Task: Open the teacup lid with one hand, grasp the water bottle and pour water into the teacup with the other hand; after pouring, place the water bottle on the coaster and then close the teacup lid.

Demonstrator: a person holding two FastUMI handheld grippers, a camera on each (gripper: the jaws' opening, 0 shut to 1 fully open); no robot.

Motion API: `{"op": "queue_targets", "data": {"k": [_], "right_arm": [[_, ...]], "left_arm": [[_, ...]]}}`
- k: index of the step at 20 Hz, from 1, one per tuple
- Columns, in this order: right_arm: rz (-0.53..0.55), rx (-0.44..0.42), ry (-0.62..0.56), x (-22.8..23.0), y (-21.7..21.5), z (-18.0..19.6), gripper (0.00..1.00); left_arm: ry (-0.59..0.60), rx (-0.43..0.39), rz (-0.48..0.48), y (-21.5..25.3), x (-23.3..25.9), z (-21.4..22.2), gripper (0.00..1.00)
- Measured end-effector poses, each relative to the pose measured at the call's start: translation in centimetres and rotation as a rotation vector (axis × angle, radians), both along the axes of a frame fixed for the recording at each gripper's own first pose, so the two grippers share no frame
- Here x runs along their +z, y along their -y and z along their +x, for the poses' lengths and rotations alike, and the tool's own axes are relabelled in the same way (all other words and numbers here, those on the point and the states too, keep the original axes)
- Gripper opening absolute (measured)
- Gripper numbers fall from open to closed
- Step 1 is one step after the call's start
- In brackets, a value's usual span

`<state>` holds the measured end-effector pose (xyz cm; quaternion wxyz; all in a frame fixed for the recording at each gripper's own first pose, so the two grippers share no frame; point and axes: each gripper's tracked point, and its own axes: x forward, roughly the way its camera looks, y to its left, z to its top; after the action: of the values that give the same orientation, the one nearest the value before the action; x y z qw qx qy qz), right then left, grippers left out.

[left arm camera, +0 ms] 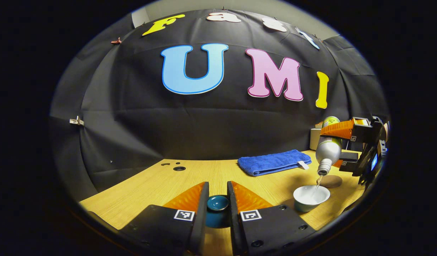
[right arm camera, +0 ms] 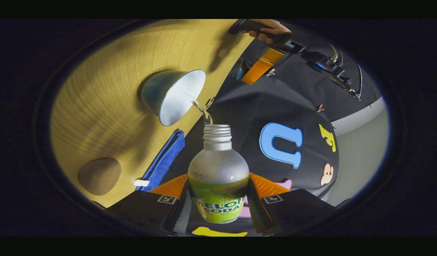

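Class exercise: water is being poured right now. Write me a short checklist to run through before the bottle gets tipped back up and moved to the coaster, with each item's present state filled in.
1. Right gripper clamps water bottle on both sides: ok.
2. Stream lands inside teacup: ok.
3. Water level in the teacup: cannot tell.
4. Coaster bare, ready for bottle: ok.
5. Left gripper keeps teacup lid away from the teacup: ok.
6. Blue towel lies apart from the coaster: ok.

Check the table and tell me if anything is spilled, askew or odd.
Nothing stands out. The water bottle is tilted on purpose, its stream landing inside the teacup. No puddle shows on the table. The lid sits between the left gripper's fingers; the coaster is bare.
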<state>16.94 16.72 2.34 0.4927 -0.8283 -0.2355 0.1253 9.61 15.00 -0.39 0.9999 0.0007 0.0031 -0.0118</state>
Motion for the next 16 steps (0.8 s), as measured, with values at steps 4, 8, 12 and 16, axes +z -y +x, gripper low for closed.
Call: {"op": "queue_targets", "data": {"k": [4,8,12,16], "right_arm": [[-0.036,0.013,0.013,0.19,-0.51,0.08,0.72],[-0.042,0.022,0.025,0.77,-0.85,-0.10,0.72],[-0.074,0.031,0.040,0.69,-1.04,-0.22,0.72],[-0.079,0.035,0.044,0.68,-1.15,-0.32,0.72]], "left_arm": [[0.001,-0.002,-0.002,-0.02,0.00,0.07,0.33],[0.002,-0.007,-0.003,0.08,-0.03,0.05,0.33],[0.003,-0.010,-0.004,0.17,0.01,0.00,0.33],[0.004,-0.019,-0.004,0.27,0.00,0.01,0.33]]}}
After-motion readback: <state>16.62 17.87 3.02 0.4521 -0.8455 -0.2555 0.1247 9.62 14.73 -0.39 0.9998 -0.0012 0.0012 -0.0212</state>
